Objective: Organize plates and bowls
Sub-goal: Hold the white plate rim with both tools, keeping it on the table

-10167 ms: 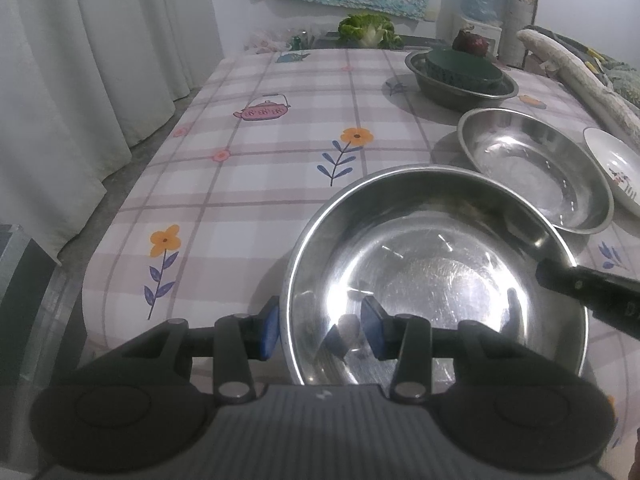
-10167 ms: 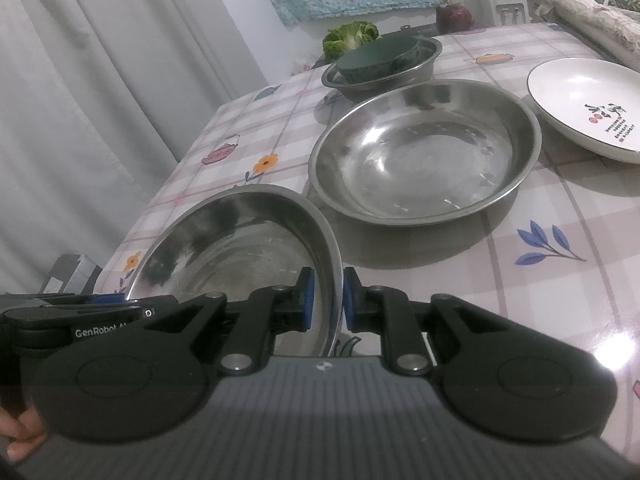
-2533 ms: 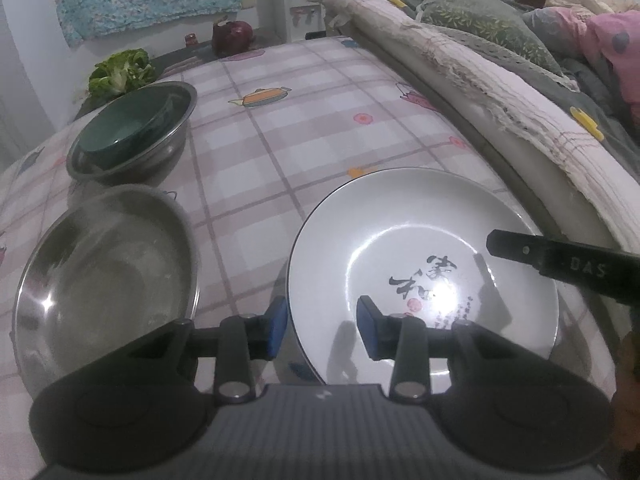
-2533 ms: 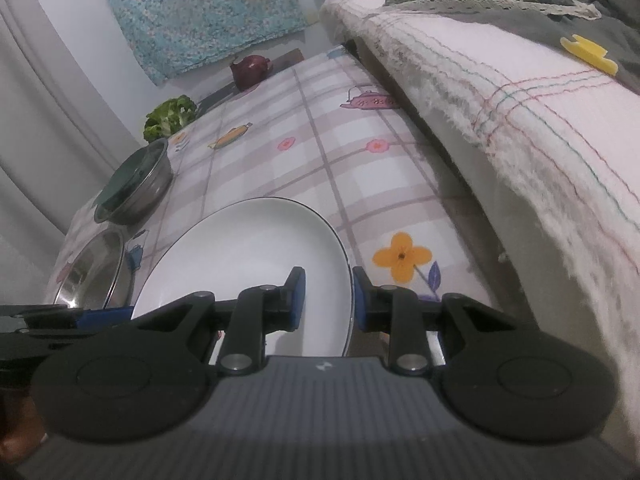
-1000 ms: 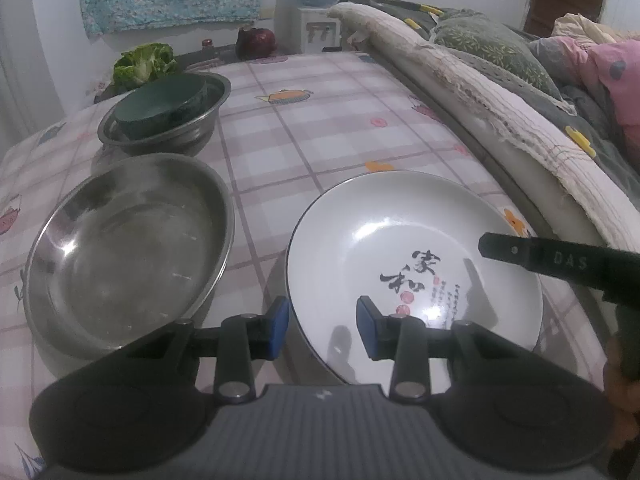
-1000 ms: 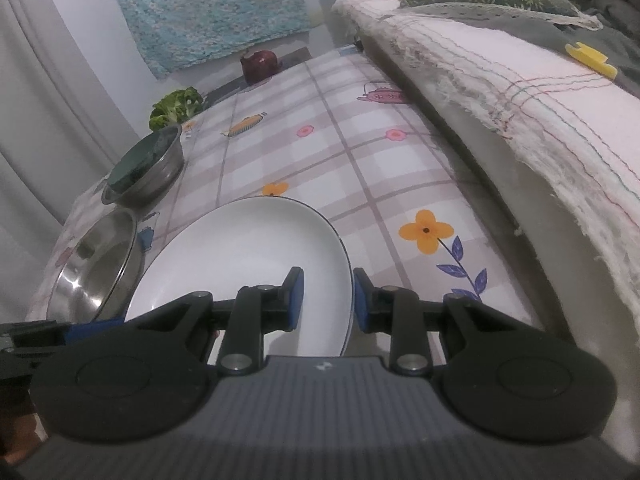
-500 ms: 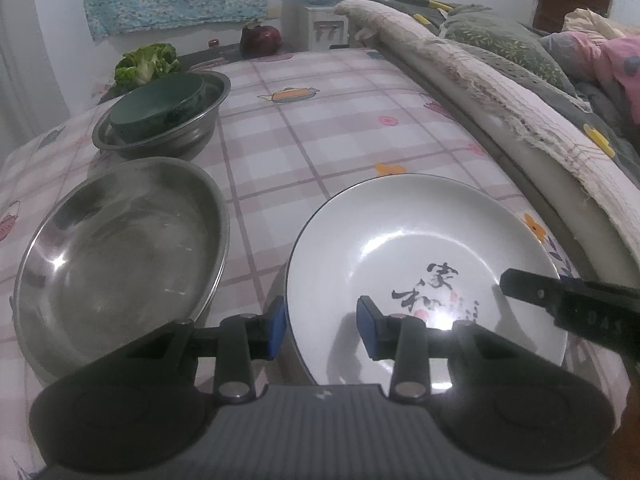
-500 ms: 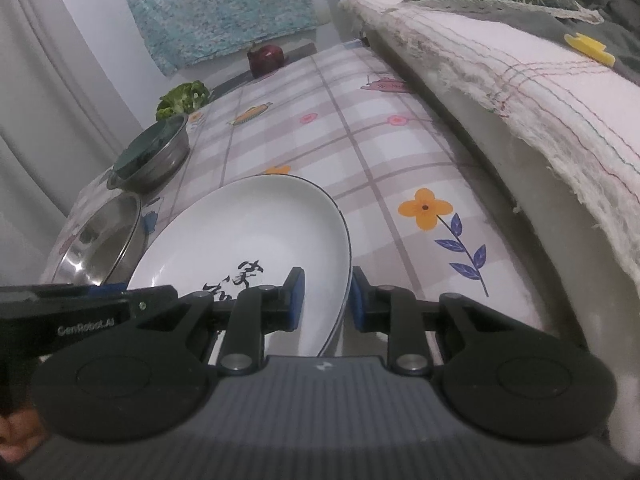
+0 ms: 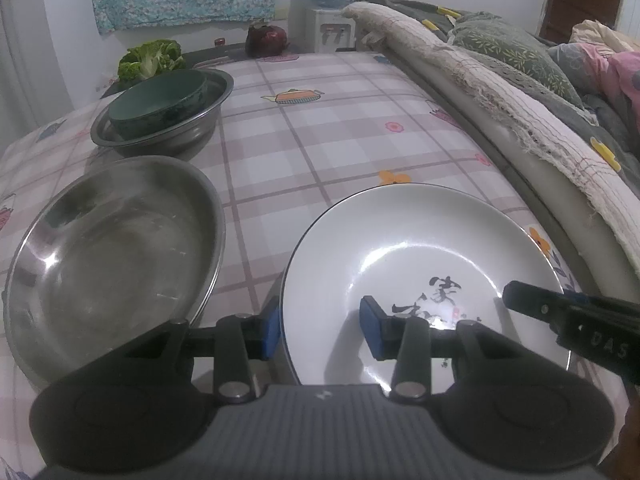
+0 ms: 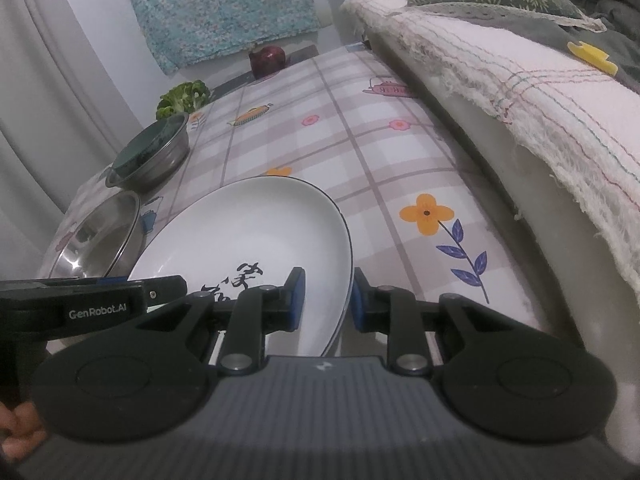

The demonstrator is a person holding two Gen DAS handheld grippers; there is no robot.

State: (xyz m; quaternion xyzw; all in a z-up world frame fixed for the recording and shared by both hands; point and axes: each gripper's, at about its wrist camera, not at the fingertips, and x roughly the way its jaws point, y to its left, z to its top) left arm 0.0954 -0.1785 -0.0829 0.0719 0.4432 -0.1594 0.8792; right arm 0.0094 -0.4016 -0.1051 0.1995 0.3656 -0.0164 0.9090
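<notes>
A white plate (image 9: 416, 264) with black characters is lifted off the checked tablecloth, held at two sides. My left gripper (image 9: 320, 326) straddles its near left rim with a wide gap between the pads; grip unclear. My right gripper (image 10: 326, 298) is shut on the plate's (image 10: 248, 232) right rim. A large empty steel bowl (image 9: 104, 248) sits left of the plate, also in the right wrist view (image 10: 96, 236). Further back a steel bowl (image 9: 160, 120) holds a dark green bowl (image 9: 158, 98).
A padded bench or bed edge with a fringed blanket (image 9: 500, 96) runs along the table's right side. Green vegetables (image 9: 150, 58) and a dark red object (image 9: 266, 38) lie at the table's far end. Curtains (image 10: 52, 80) hang on the left.
The plate has tilted and shifted slightly left toward the steel bowl over the last second. Both grippers keep their places on its rim.
</notes>
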